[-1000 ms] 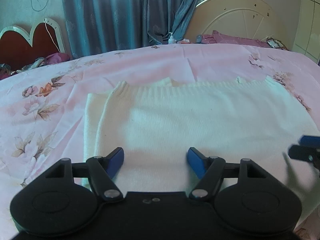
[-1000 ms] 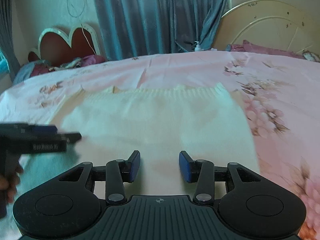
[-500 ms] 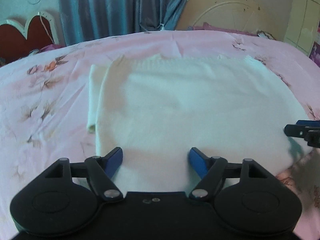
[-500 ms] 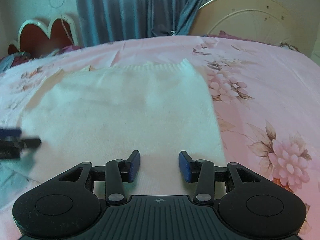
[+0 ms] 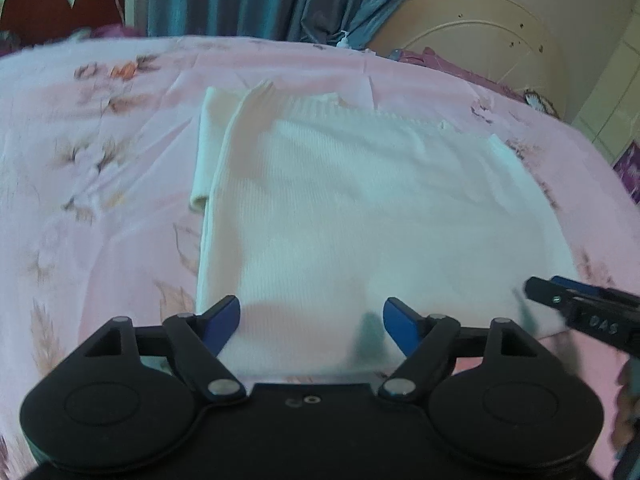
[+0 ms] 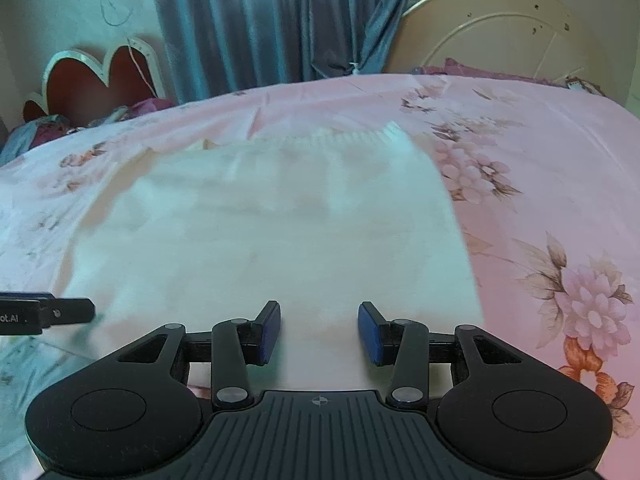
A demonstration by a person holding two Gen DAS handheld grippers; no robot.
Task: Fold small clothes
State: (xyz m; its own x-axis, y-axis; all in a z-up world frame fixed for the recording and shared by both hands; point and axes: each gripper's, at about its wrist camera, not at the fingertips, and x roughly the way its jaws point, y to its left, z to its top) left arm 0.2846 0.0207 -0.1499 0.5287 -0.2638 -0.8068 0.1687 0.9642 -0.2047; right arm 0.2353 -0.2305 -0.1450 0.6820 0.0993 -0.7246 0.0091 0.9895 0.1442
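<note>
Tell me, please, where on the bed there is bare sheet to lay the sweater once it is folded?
Bare floral sheet lies right of the white sweater, out to the bed's edge. More lies left of its folded sleeve, and a strip beyond the ribbed hem toward the curtain. The near edge is crowded: both open claws, left and right.

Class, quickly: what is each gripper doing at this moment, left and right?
Left gripper: open, holding nothing, over the white sweater's near edge.
Right gripper: open, holding nothing, over the same sweater.
</note>
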